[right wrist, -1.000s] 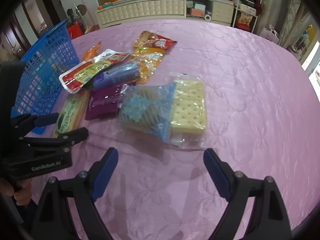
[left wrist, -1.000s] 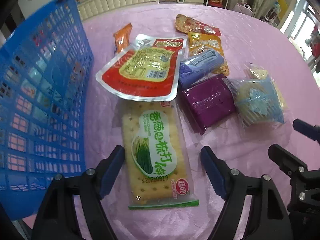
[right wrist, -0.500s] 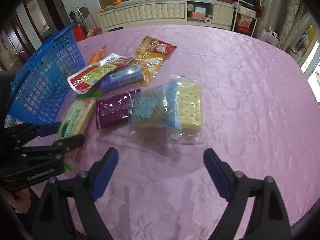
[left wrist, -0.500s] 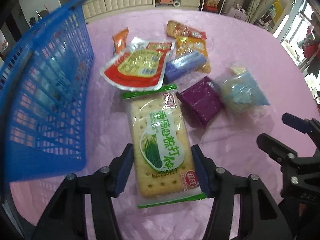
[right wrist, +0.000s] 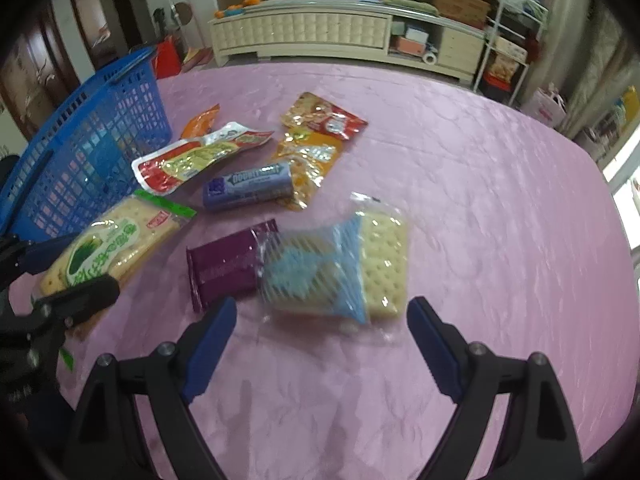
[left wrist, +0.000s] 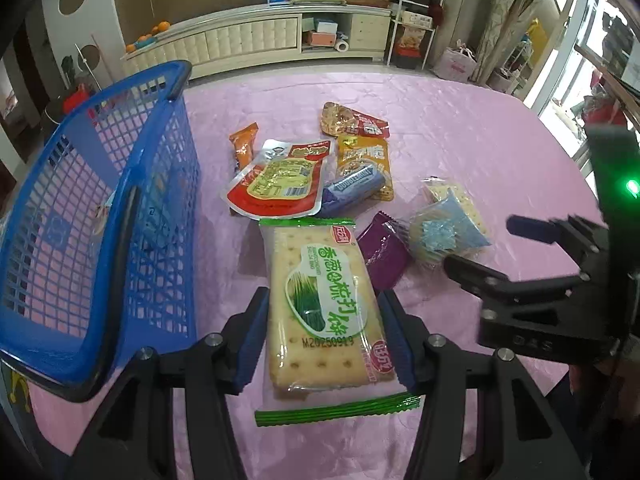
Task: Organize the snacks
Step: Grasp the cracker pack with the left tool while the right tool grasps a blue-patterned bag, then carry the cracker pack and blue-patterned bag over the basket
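Lifted off the pink embossed desk [left wrist: 460, 128] since a second ago, the flat green-edged cracker packet [left wrist: 324, 304] sits clamped in the just-closed left tool [left wrist: 326, 340] beside the blue mesh basket [left wrist: 104, 216], the right tool [right wrist: 320, 344] gaping empty.

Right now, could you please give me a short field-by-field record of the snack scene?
surface: pink tablecloth
basket: blue basket at table's left edge, no snack visible inside
left gripper: jaws just closed on the green cracker pack, lifted
right gripper: open, empty, near the blue cracker pack
still on cloth: purple pack, blue roll, red pouch, orange stick, yellow pack, red-gold pack
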Action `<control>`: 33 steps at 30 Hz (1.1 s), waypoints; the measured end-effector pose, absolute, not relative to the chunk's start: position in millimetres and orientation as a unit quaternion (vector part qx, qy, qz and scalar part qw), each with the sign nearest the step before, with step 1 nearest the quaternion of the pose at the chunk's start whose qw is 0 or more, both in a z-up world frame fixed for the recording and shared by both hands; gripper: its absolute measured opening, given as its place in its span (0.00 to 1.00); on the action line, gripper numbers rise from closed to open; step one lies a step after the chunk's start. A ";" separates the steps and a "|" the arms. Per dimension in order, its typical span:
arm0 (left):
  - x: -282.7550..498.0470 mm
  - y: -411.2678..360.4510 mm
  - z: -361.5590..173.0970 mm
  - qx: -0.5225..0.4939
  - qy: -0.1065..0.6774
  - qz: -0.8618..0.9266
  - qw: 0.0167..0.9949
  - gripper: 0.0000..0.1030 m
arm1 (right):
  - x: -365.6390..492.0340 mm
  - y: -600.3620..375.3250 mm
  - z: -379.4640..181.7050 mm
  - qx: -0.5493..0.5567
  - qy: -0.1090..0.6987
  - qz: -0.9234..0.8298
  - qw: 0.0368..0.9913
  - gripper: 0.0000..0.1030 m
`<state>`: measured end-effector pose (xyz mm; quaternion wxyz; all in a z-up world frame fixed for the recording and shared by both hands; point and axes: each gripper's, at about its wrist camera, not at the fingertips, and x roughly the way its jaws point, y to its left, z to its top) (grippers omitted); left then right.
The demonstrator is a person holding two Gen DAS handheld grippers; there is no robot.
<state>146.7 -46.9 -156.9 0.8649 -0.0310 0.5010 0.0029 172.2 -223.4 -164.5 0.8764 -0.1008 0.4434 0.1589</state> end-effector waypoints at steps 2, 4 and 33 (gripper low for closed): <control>145.3 -45.2 -158.1 -0.037 0.504 -0.001 0.863 0.51 | 178.6 -216.5 -168.0 -0.113 0.447 0.162 0.873 0.87; 148.8 -45.6 -163.0 -0.042 0.505 -0.005 0.862 0.51 | 185.2 -208.7 -173.1 -0.127 0.452 0.161 0.868 0.87; 106.0 -60.7 -108.5 -0.052 0.453 -0.036 0.890 0.50 | 126.2 -217.4 -123.2 -0.120 0.416 0.180 0.883 0.56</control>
